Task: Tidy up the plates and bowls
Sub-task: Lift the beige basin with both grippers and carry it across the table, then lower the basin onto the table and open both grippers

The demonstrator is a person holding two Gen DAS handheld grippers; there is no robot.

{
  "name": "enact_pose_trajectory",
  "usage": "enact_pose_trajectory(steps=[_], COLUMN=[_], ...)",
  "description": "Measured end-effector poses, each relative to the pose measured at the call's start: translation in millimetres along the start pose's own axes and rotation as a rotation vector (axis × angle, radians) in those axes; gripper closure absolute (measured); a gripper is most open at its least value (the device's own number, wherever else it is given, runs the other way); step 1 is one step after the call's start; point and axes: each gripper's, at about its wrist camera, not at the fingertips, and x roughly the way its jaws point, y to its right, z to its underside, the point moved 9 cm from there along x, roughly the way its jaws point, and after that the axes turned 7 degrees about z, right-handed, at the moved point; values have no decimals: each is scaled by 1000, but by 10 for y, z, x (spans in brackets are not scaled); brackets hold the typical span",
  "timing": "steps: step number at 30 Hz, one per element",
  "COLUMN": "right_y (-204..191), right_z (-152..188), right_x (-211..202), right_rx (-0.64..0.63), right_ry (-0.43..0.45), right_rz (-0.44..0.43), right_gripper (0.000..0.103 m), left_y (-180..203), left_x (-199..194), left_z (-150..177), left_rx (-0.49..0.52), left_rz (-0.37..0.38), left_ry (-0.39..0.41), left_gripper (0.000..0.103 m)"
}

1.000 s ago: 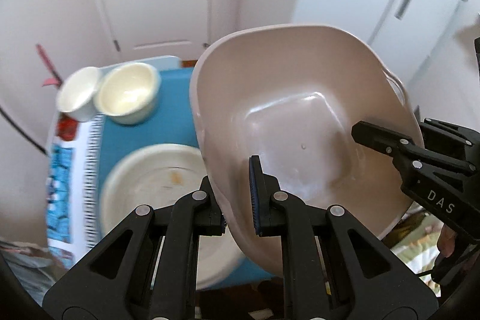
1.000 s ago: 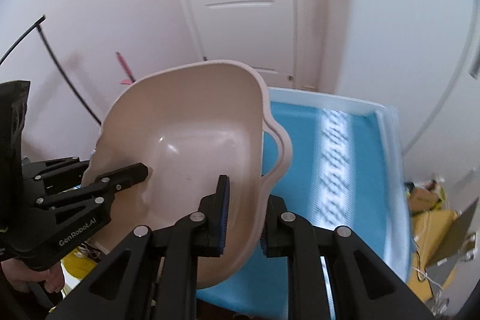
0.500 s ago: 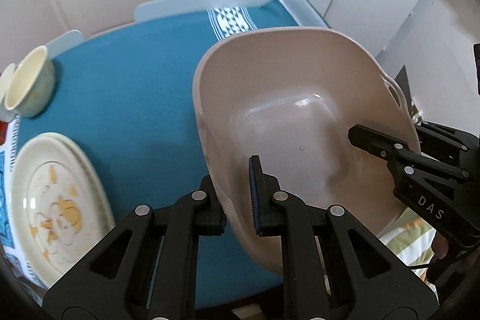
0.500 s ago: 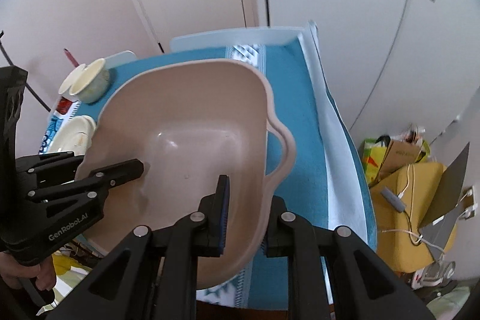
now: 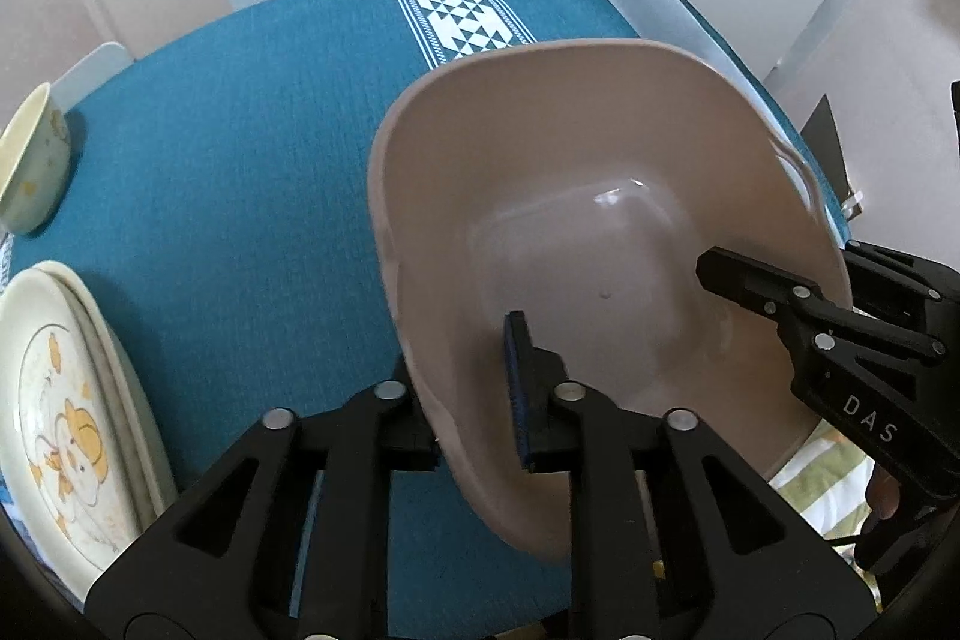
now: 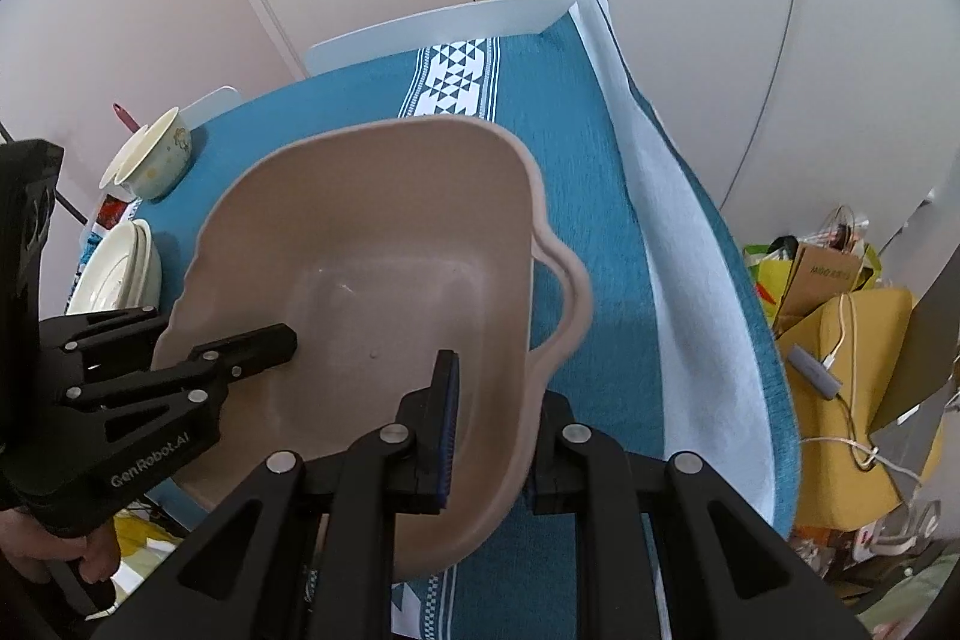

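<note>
Beige plastic fills the near field of both wrist views: a deep basin (image 5: 600,244) with a loop handle on one side, gripped on opposite rims. The left gripper (image 5: 474,400) straddles the near-left wall, one finger outside and one inside; its jaws are opening just now, and in the left view a sliver of gap shows beside the inner pad, so that side is letting go. The right gripper (image 6: 489,418) is clenched on the other rim, its blue pad flat against the inner wall.

The basin sits low over the teal cloth of the counter (image 5: 240,160), near its front edge, with part of its base seeming to overhang; whether the base already rests on the cloth I cannot tell. The step in hand looks like setting the basin down as the place to collect the dishes. To do it well, I would keep the right grip firm until the base is flat and fully on the counter, nudging it away from the front edge if needed, and only then release. The left should draw straight back off the rim so the inner finger does not catch the wall and tip it.

Farther off to the left lie the stacked plates (image 5: 66,400) with a cartoon print, and beyond them the cream bowls (image 6: 153,154), well apart from the basin. The patterned runner (image 5: 462,10) crosses the far side of the cloth.
</note>
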Motion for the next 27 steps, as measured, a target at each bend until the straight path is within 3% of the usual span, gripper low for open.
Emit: enact_pose_trajectory(steps=[2,3,4,16,17,20,27], right_y=[2,5,12,146,159,186,-54], right_z=[22,32,32,-39,-44,-82,-446], right_x=[43,59,61,-186,-215,-359,-1047], right_rx=[8,18,29,90,89,86,17], right_ry=[-17,-26,-28,8,10,26,162], right_rz=[-10,-17,-20,-4,4,18,-15], right_gripper=[87,87,87,86,85,65,62], left_y=[10,14,20,-2,-12,-32,-257], left_x=[11,7,-13,-191,-241,-416,-1282], left_z=[14,11,5,76,82,82,-26], left_rx=[9,12,17,19,14,9,-28], left_rz=[-15,-20,-24,-41,-41,-46,-100], left_ry=[-10,-6,6,12,9,22,177], left_gripper=[65,48,41,40,40,40,40])
